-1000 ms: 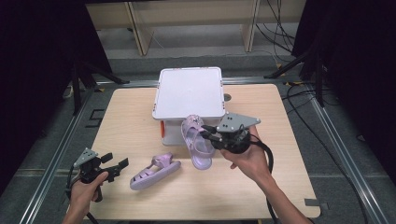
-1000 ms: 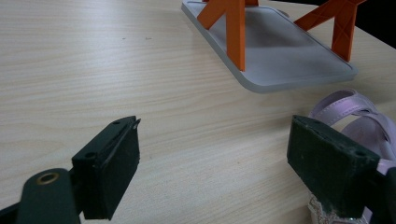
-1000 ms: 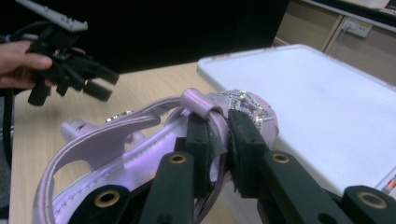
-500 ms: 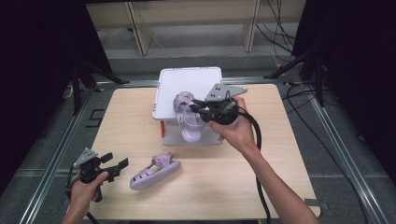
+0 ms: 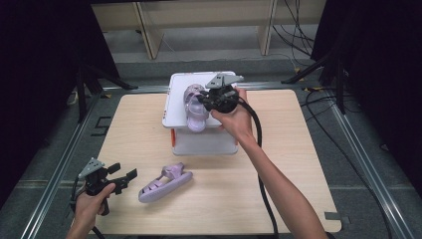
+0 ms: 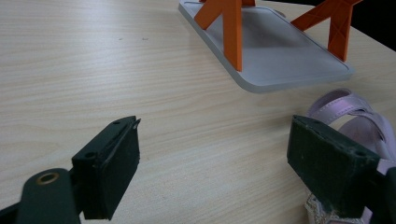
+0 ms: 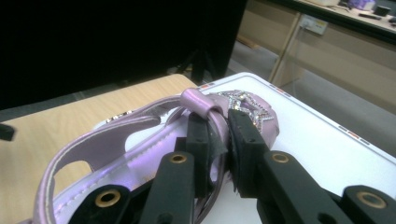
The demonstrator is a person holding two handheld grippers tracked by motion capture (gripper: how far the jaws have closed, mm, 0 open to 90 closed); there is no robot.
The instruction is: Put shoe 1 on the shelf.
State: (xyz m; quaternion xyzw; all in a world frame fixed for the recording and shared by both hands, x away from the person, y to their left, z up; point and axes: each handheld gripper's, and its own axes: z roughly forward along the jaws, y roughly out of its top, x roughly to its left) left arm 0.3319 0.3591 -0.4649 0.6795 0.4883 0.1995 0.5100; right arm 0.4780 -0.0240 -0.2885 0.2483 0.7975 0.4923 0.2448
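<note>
Right gripper [image 5: 203, 99] clamped on lilac strapped sandal [image 5: 195, 108] over white raised platform [image 5: 179, 89], upper centre; left gripper [image 5: 121, 174] wide open, empty, lower left beside second lilac sandal [image 5: 165, 182].

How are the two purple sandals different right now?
The top sandal is pinched in the right tongs over the white stand; the table sandal lies free by the open left tongs. The top one points away; the table one lies slantwise. Both are purple with straps.
</note>
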